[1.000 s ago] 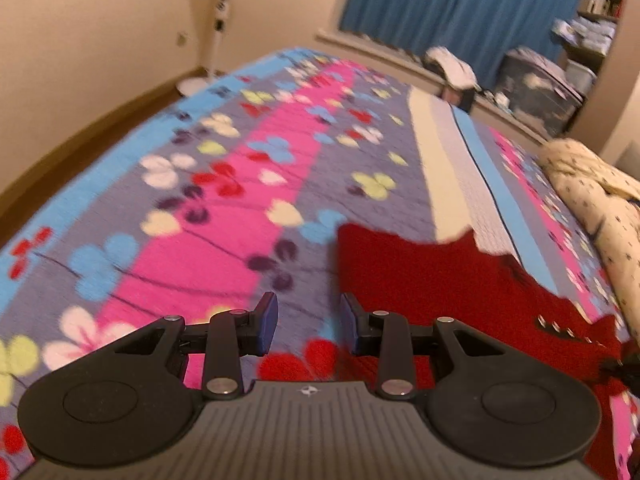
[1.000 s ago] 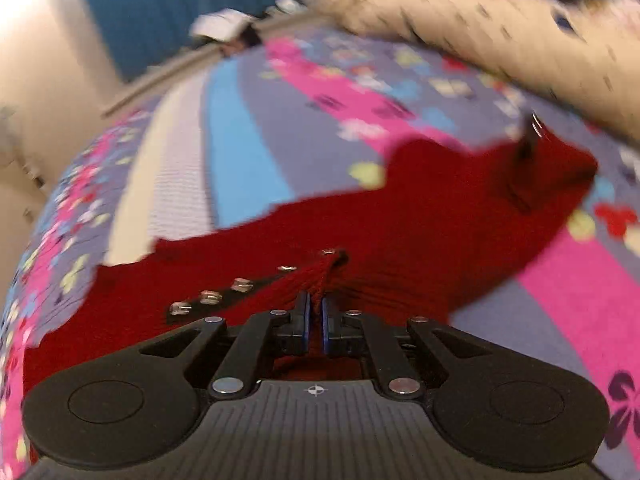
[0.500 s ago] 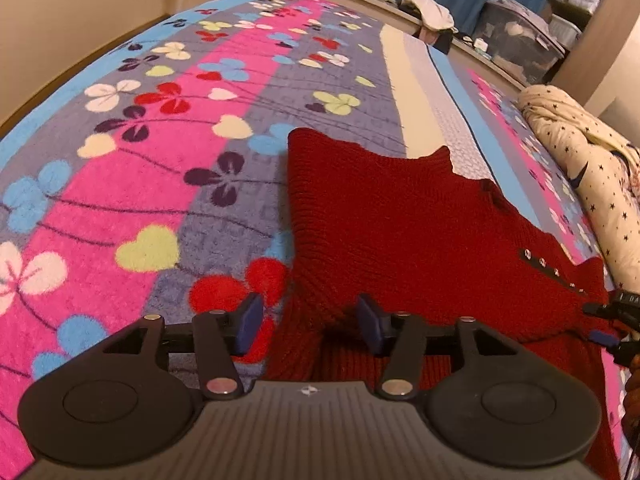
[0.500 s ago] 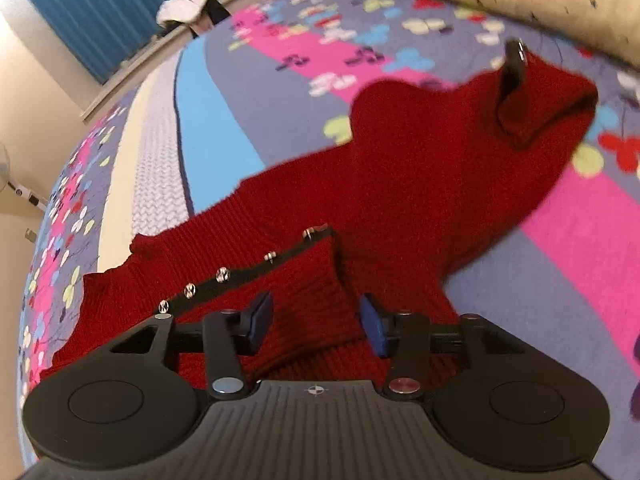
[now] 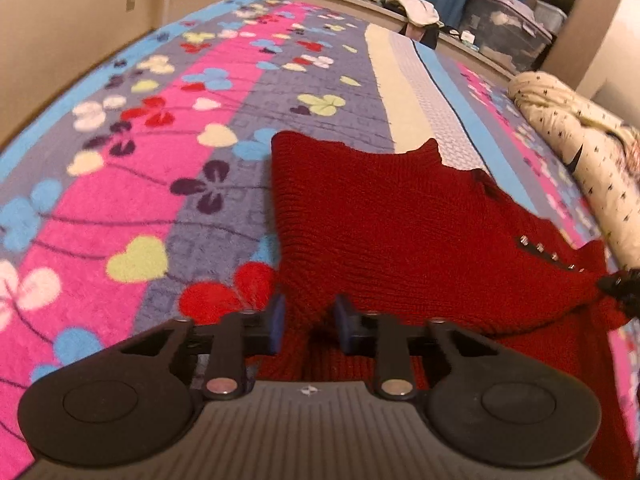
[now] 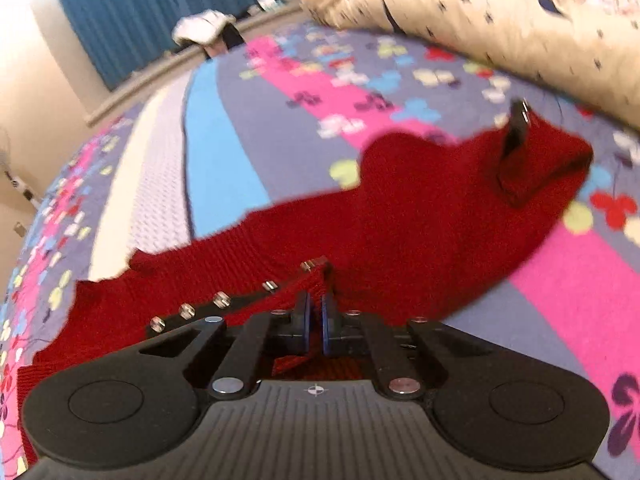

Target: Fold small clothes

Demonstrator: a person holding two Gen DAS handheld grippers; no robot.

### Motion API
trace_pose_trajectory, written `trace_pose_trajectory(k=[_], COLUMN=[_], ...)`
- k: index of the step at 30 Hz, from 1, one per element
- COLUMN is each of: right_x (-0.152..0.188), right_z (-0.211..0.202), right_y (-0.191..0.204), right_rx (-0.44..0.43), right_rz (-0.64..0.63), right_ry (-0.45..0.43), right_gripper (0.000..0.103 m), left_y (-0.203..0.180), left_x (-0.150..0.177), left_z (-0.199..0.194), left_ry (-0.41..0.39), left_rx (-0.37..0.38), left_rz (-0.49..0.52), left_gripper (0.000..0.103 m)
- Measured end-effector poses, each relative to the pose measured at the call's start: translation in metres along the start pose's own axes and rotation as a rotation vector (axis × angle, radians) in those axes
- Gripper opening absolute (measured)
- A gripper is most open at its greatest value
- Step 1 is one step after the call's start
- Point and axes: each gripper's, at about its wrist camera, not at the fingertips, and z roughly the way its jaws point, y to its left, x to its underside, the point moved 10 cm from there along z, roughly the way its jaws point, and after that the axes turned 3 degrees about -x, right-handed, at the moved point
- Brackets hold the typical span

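sweater (image 5: 400, 232) in red knit lies spread on the flowered blanket (image 5: 120, 184) in front of us, its studded black band (image 6: 208, 304) near our right side. our left gripper (image 5: 308, 322) is closing its jaws with a raised fold of the sweater's edge between them. our right gripper (image 6: 315, 322) is clamped tight on the knit just beside the studs. a cream star-print duvet (image 6: 480, 12) lies well beyond
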Motion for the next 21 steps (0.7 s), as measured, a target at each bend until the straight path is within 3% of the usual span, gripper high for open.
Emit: trace_pose_trajectory(k=[1, 5, 8, 15, 21], right_x=[0.0, 0.012, 0.009, -0.012, 0.001], right_z=[0.002, 0.017, 0.013, -0.01, 0.008], right_y=[-0.001, -0.022, -0.026, -0.008, -0.006], right_rx=[0.004, 0.082, 0.117, 0.037, -0.014], right_rz=[-0.005, 0.047, 0.049, 0.029, 0.064], right_ry=[0.003, 0.086, 0.066, -0.071, 0.036], right_gripper=[0.005, 0.005, 0.007, 0.008, 0.008], left_y=[-0.001, -0.003, -0.001, -0.002, -0.01], left_x=[0.0, 0.0, 0.0, -0.009, -0.013], left_z=[0.0, -0.001, -0.001, -0.01, -0.017], left_ry=[-0.004, -0.002, 0.003, -0.038, -0.064], left_rx=[-0.006, -0.007, 0.003, 0.01, 0.037], left_rz=[0.018, 0.026, 0.008, -0.006, -0.003], left_gripper=[0.016, 0.016, 0.017, 0.017, 0.017])
